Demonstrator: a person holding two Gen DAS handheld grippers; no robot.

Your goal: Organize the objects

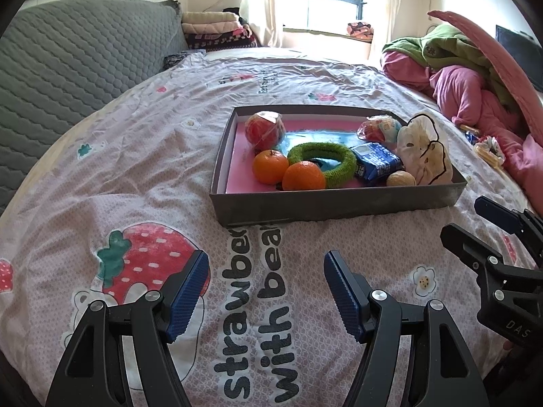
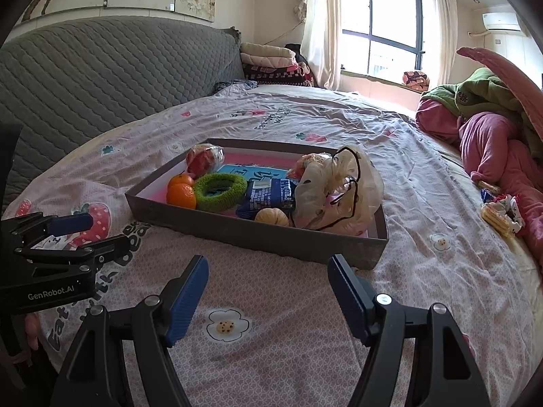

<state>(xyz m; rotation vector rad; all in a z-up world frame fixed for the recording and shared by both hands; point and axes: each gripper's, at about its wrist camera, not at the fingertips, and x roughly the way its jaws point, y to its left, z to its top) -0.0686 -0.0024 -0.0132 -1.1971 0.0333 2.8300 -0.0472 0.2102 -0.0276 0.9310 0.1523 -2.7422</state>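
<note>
A shallow grey box (image 1: pixel 339 203) lies on the bed with a pink lining. In it are two oranges (image 1: pixel 269 166), a green fuzzy ring (image 1: pixel 325 161), a blue packet (image 1: pixel 375 164), a red wrapped fruit (image 1: pixel 265 129), a small tan bun (image 1: pixel 401 179) and a pale plastic bag (image 1: pixel 424 149). My left gripper (image 1: pixel 266 264) hangs open over the sheet, short of the box's near wall. My right gripper (image 2: pixel 268 268) is open too, just before the box (image 2: pixel 254 234), nothing between its fingers. Each gripper shows in the other's view: right (image 1: pixel 461 217), left (image 2: pixel 110 229).
The bed sheet (image 1: pixel 135 169) bears strawberry prints and lettering. A grey quilted headboard (image 1: pixel 78 54) rises at the left. Pink and green bedding (image 1: pixel 468 78) is piled at the right, with snack packs (image 2: pixel 499 213) beside it. Folded blankets (image 2: pixel 271 61) sit by the window.
</note>
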